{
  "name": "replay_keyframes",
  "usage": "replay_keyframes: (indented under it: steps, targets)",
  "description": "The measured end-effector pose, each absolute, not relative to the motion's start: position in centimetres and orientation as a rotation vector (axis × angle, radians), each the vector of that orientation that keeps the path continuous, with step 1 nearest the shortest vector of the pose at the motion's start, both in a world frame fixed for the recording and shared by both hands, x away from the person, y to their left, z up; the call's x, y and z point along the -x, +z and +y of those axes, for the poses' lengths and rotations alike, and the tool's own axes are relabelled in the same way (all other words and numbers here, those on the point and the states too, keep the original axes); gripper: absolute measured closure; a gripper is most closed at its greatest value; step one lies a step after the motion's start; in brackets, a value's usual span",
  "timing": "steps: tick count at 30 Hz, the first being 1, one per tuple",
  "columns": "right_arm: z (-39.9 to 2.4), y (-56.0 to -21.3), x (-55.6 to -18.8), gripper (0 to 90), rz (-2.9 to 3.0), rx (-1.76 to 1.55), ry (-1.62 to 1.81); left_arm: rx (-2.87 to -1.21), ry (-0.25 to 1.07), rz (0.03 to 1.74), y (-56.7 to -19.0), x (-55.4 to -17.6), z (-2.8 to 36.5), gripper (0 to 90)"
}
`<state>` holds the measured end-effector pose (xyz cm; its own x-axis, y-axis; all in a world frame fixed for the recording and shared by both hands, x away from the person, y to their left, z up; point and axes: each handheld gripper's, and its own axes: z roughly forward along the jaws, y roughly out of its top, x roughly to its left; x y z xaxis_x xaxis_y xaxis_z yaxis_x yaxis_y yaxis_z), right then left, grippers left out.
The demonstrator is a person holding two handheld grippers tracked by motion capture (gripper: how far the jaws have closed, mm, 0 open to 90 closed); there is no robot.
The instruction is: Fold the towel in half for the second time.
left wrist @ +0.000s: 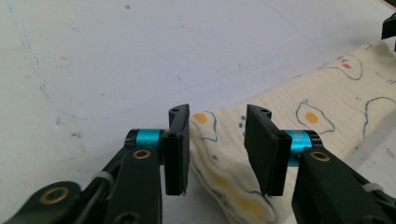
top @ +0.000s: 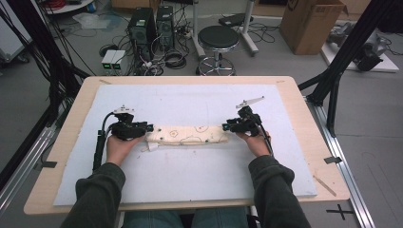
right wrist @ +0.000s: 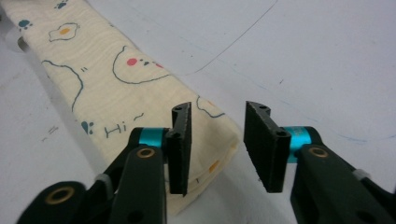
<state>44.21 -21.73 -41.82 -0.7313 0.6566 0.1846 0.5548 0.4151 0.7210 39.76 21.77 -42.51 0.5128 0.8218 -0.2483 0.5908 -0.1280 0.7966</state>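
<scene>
We have the folded cloth [top: 187, 135] flat on the mat [top: 190, 175]; left gripper [left wrist: 217, 140] and right gripper [right wrist: 217, 140] jaws spread, gripping nothing.

A light wooden table [top: 304, 118] carries a large white sheet [top: 190, 180] that covers nearly all of its top, leaving a bare wood margin on every side. On the sheet, about midway between near and far, lies a folded cream cloth [top: 187, 135] printed with small drawings, stretched long from left to right. Faint pen lines mark the sheet.
</scene>
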Motion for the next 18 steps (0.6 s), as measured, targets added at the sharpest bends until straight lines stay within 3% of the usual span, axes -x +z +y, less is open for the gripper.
replay_keyframes:
  steps: [9,18]
  targets:
    - [-22.4,-41.0,-43.6,43.2,2.494,-1.138,1.284,-1.824,0.314,1.148,-41.5,-39.0,22.1,52.5]
    - [-22.7,-40.3,-43.0,33.7,2.456,-1.143,1.33,-1.823,0.303,1.112,-40.7,-38.3,22.1,48.7]
